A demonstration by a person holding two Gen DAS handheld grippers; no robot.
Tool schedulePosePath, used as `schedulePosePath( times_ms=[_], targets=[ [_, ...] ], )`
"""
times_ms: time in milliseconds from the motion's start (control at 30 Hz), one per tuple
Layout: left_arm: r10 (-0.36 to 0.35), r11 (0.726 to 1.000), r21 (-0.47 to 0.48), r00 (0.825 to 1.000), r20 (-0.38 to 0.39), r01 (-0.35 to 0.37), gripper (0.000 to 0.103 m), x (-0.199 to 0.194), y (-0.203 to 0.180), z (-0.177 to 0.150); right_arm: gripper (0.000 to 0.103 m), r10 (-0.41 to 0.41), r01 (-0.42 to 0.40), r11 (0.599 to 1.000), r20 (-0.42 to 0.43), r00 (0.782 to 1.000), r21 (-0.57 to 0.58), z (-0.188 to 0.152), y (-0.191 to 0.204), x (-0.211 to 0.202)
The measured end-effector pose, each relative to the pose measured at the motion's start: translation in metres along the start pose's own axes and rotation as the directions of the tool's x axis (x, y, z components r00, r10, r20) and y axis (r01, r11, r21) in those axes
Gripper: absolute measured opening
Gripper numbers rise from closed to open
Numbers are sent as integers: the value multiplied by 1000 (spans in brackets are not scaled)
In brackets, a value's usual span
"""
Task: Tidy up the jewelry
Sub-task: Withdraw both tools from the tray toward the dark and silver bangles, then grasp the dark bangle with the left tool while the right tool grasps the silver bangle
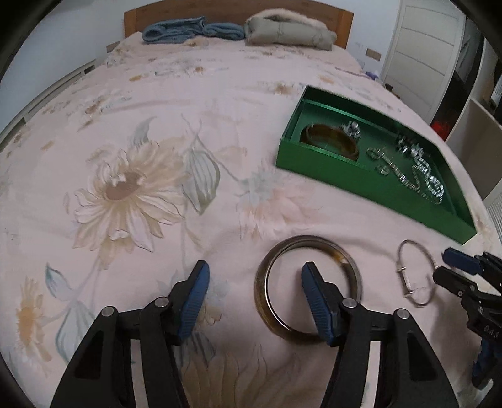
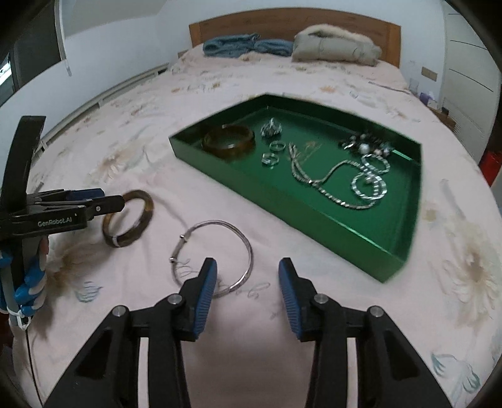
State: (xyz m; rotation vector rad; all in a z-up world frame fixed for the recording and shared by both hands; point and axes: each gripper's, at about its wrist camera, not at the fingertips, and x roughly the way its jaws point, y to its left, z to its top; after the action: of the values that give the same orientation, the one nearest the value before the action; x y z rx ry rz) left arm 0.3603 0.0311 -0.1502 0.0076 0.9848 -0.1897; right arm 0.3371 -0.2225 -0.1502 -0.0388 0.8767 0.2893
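A green tray (image 1: 317,163) (image 2: 317,216) lies on the bed and holds a brown bangle (image 1: 329,138) (image 2: 229,141), rings (image 2: 272,153), a silver chain necklace (image 2: 332,185) and other silver pieces. A second brown bangle (image 1: 309,287) (image 2: 128,218) lies on the bedspread. My left gripper (image 1: 255,276) (image 2: 106,197) is open, its right finger inside this bangle and its left finger outside. A thin silver bangle (image 1: 415,273) (image 2: 213,257) lies to the right. My right gripper (image 2: 248,273) (image 1: 445,263) is open, its left finger over the silver bangle's near edge.
The bed has a pale floral bedspread (image 1: 131,188). Folded blue clothing (image 1: 191,31) and a beige jacket (image 1: 288,31) lie by the wooden headboard (image 2: 295,25). A white door (image 1: 420,53) stands to the right of the bed.
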Motion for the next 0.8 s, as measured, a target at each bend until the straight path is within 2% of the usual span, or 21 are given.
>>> schedulePosePath(
  times_ms=[167, 367, 467, 533, 700, 800],
  targets=[
    [9, 999, 39, 1000, 3, -9, 54, 14, -4, -2, 34, -5, 4, 1000, -28, 1000, -27, 2, -1, 23],
    [10, 996, 92, 1000, -4, -10, 42, 24, -12, -4, 19, -23, 18, 996, -59, 998, -85, 5, 6, 43],
    [11, 993, 115, 1000, 0, -11, 28, 24, -17, -3, 13, -26, 20, 995, -69, 997, -98, 7, 8, 49],
    [16, 992, 127, 1000, 9, -17, 11, 22, -20, -4, 6, -33, 27, 994, -60, 998, -107, 7, 10, 48],
    [69, 987, 141, 996, 60, -77, 10, 11, -30, -6, 5, -63, 61, 990, -10, 998, -126, 5, 16, 37],
    [70, 989, 125, 994, 84, -80, 9, -2, -31, -5, 4, -64, 66, 992, 22, 998, -106, 3, 13, 23]
  ],
)
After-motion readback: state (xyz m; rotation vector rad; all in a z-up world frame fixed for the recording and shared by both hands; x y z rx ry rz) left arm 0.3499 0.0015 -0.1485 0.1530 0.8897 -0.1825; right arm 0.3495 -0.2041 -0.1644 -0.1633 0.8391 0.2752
